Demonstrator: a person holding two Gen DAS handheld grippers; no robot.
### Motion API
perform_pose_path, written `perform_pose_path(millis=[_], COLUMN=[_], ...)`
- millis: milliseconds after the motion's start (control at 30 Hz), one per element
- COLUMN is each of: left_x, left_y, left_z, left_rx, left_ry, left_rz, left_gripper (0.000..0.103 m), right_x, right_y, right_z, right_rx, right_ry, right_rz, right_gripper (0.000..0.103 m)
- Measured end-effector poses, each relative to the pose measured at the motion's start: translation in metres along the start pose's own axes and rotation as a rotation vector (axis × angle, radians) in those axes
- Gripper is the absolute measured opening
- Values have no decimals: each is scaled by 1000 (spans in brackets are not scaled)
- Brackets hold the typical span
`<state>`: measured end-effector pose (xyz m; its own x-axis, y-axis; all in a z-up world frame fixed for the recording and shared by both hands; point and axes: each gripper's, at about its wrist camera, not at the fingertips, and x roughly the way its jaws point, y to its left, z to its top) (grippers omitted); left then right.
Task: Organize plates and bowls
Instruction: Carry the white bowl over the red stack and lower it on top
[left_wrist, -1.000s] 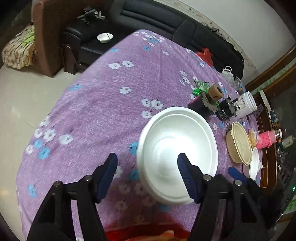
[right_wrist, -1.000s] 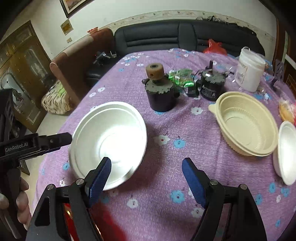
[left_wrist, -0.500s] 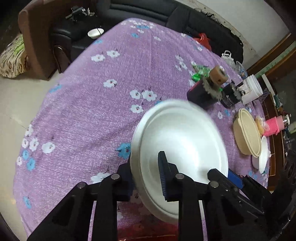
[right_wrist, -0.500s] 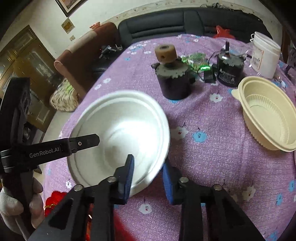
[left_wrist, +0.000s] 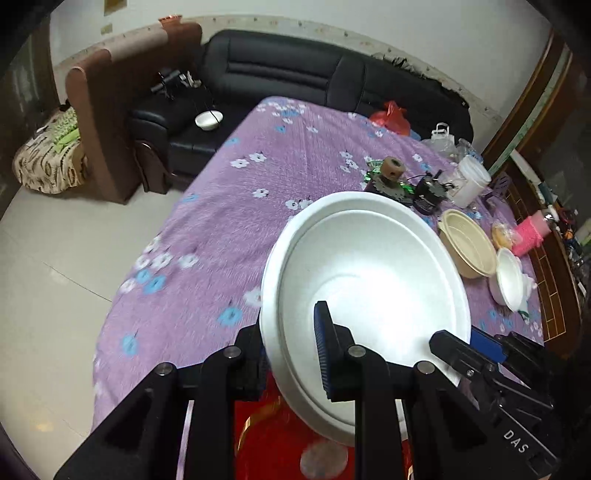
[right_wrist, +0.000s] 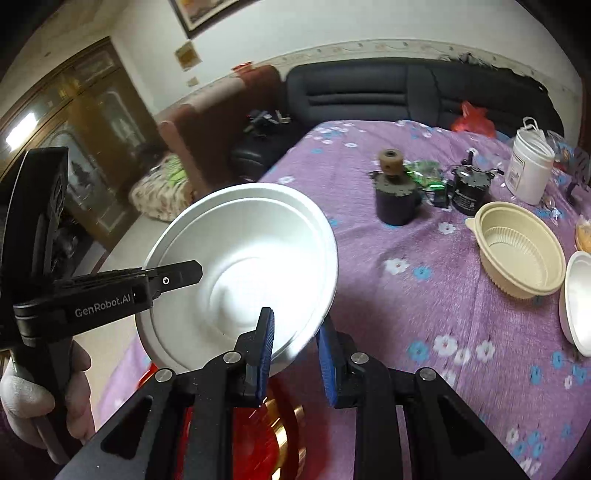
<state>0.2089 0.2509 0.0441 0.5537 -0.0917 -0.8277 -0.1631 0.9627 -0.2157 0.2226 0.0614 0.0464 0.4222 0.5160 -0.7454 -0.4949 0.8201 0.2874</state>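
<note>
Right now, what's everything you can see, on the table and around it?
large bowl: one, white, lifted and tilted over the near table edge, gripped at its rim from both sides
ribbed bowl: one, beige, on the cloth at right
small bowl: one, white, right of the beige one
dark motors: two, black, mid-table
tub: one, white, far right
tablecloth: one, purple, floral
sofa: one, black, behind the table
left gripper: one, black with blue pads, shut on the rim
right gripper: one, same colours, shut on the rim
hand: one, white-gloved, holding the left gripper
</note>
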Motion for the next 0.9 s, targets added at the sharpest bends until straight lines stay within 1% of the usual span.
perform_pose_path(millis=[167, 300, 400, 533, 767, 833, 900], left_x=[-37, -45, -43, -32, -13, -13, -14], left_y=[8, 8, 8, 11, 12, 12, 11], left_z=[-44, -75, -92, -108, -121, -122, -123], left_rx=[-22, -15, -22, -42, -49, -54, -65], left_ry=[-55, -65, -51, -20, 1, -6, -6], left_rz=[-7, 19, 18, 11, 55, 53, 31], left_gripper=[22, 23, 24, 24, 25, 31, 44], right_x=[-20, -23, -24, -22, -20, -19, -20], right_y=[28, 37, 40, 38, 38, 39, 42], right_z=[-30, -57, -74, -86, -98, -99, -100], right_rx=[-53, -70, -71, -52, -54, -63, -82], right_ry=[7, 37, 52, 66, 67, 54, 37], right_rz=[22, 34, 30, 28, 7, 9, -2], right_gripper=[26, 26, 26, 26, 26, 27, 27])
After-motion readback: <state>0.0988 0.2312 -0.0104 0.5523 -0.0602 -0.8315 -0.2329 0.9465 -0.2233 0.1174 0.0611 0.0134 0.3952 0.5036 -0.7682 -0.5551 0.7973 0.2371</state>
